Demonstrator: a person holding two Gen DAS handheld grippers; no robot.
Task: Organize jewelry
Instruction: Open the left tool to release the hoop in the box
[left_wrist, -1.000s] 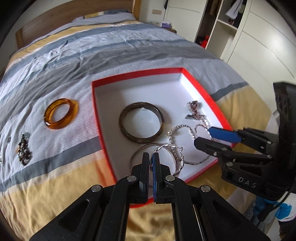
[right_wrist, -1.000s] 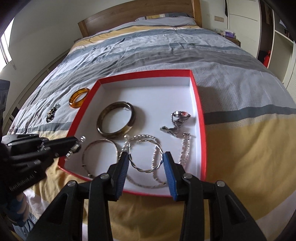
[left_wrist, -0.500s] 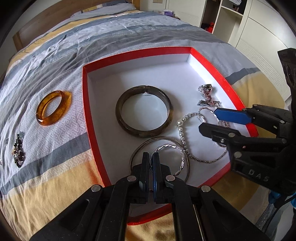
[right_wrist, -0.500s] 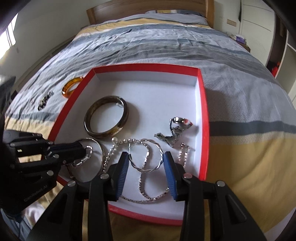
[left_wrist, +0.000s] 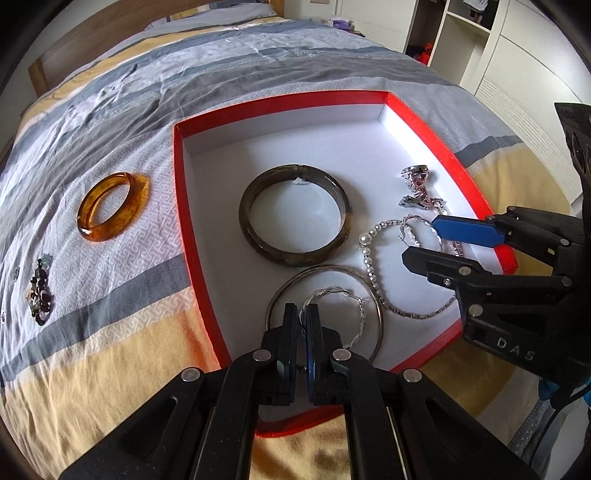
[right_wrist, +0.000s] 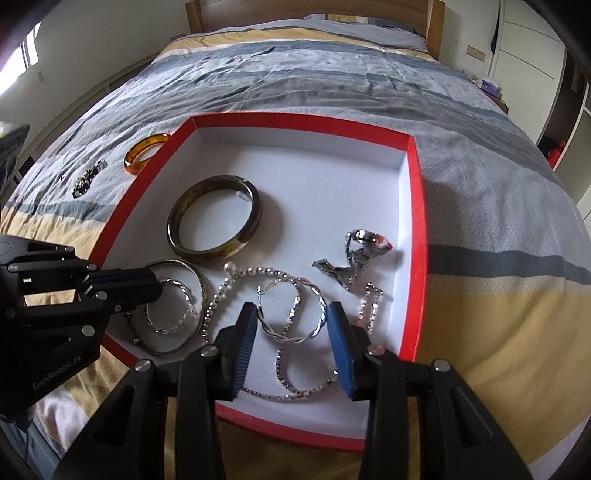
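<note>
A red box (left_wrist: 280, 101) with a white floor lies on the bed. My left gripper (left_wrist: 301, 314) is shut on a twisted silver hoop (left_wrist: 362, 314), which hangs low inside a thin silver bangle (left_wrist: 325, 267) at the box's near corner. A dark bangle (left_wrist: 295, 258) lies in the middle. My right gripper (right_wrist: 291, 310) stands open just above a second twisted hoop (right_wrist: 291, 338), and its pads do not touch it. A beaded chain (right_wrist: 214, 299) and a silver watch-like piece (right_wrist: 354, 254) lie beside that hoop. The left gripper (right_wrist: 147, 282) shows at the left.
On the striped bedspread left of the box lie an amber bangle (left_wrist: 98, 234) and a dark beaded piece (left_wrist: 40, 295). The far half of the box floor (right_wrist: 314, 177) holds nothing. White cupboards (left_wrist: 517, 55) stand to the right of the bed.
Both grippers have tipped down and come closer to the box floor. The left one has kept its hold on the hoop, which now hangs inside the thin bangle.
</note>
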